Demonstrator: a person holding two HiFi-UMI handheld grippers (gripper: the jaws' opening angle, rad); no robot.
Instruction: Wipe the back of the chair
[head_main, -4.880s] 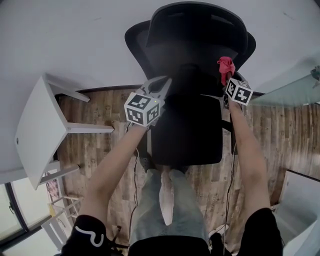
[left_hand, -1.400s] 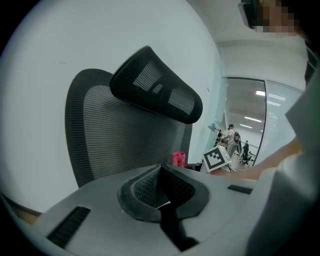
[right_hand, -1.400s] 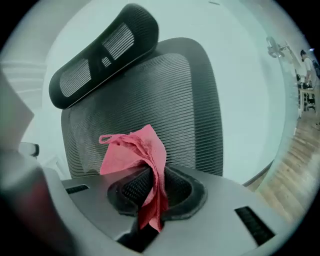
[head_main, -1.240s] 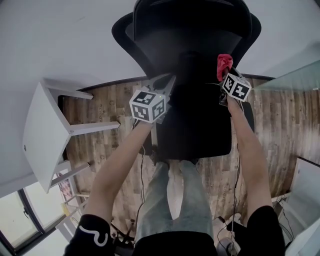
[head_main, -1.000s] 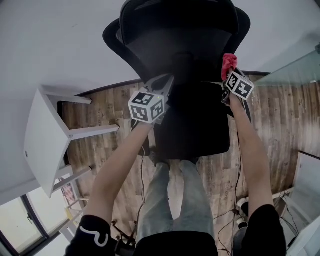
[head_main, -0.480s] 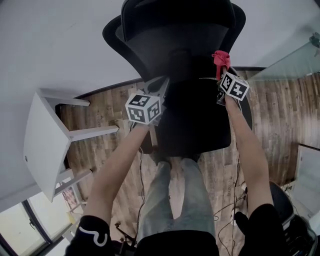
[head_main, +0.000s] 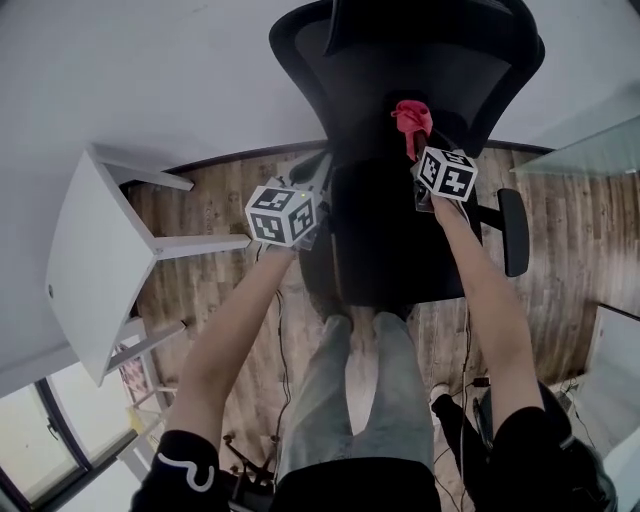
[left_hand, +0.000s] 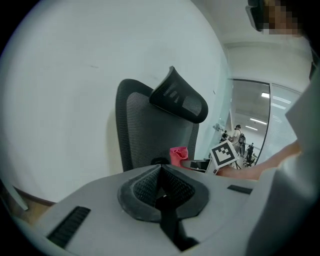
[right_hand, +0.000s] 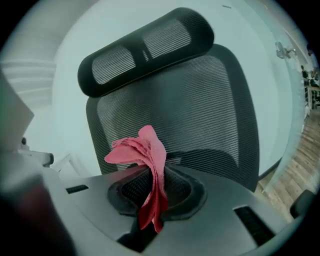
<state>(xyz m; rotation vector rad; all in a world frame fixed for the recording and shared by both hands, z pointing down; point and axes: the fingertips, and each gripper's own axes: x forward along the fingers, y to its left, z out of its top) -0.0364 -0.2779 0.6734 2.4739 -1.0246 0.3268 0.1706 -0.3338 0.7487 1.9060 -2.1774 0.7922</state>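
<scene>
A black mesh office chair (head_main: 430, 60) stands against the white wall, its back (right_hand: 200, 110) and headrest (right_hand: 145, 47) facing me. My right gripper (right_hand: 152, 195) is shut on a crumpled red cloth (right_hand: 147, 165). In the head view the cloth (head_main: 411, 120) rests near the middle of the chair back, just above the right gripper's marker cube (head_main: 446, 172). My left gripper (left_hand: 161, 186) is shut with nothing in it. It hangs left of the chair (left_hand: 145, 130), its cube (head_main: 281, 213) level with the seat. I cannot tell if the cloth touches the mesh.
A white table (head_main: 90, 270) stands at the left on the wooden floor (head_main: 210, 210). The chair's armrest (head_main: 513, 232) sticks out at the right, near a glass partition (head_main: 590, 150). Cables lie on the floor by the person's legs (head_main: 350, 400).
The right gripper has carried the red cloth leftward, from the chair back's right edge to near its middle. The left gripper has stayed beside the chair.
</scene>
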